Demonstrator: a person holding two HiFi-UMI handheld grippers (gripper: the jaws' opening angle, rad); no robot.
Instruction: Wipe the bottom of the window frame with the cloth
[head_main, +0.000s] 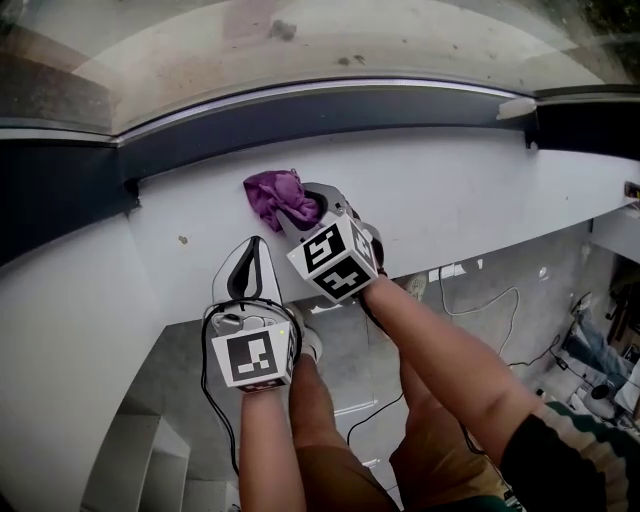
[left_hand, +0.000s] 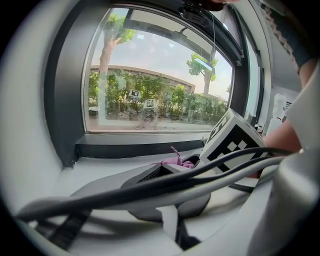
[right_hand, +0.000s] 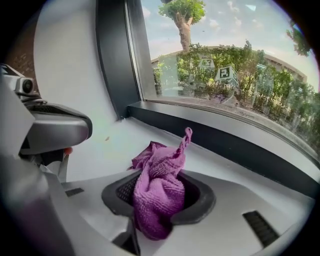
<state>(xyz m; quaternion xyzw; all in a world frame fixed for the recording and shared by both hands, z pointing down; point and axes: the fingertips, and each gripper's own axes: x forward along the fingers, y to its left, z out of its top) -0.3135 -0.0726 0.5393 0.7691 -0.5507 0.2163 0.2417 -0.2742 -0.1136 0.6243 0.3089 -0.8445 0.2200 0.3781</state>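
Observation:
A crumpled purple cloth (head_main: 272, 193) lies on the white sill (head_main: 450, 190), just below the dark bottom strip of the window frame (head_main: 330, 108). My right gripper (head_main: 303, 210) is shut on the cloth's near end. In the right gripper view the cloth (right_hand: 159, 185) bulges up between the jaws, with the frame strip (right_hand: 225, 141) behind it. My left gripper (head_main: 253, 252) rests on the sill to the left and nearer me, jaws together and holding nothing. The left gripper view shows its jaws behind cables, the cloth (left_hand: 177, 161) beyond them and the frame strip (left_hand: 140, 148) further back.
The sill's near edge drops off to a floor with loose cables (head_main: 485, 300) and white steps (head_main: 140, 460) at lower left. A dark side post (right_hand: 112, 55) closes the frame's left corner. A small speck (head_main: 182, 240) marks the sill left of the grippers.

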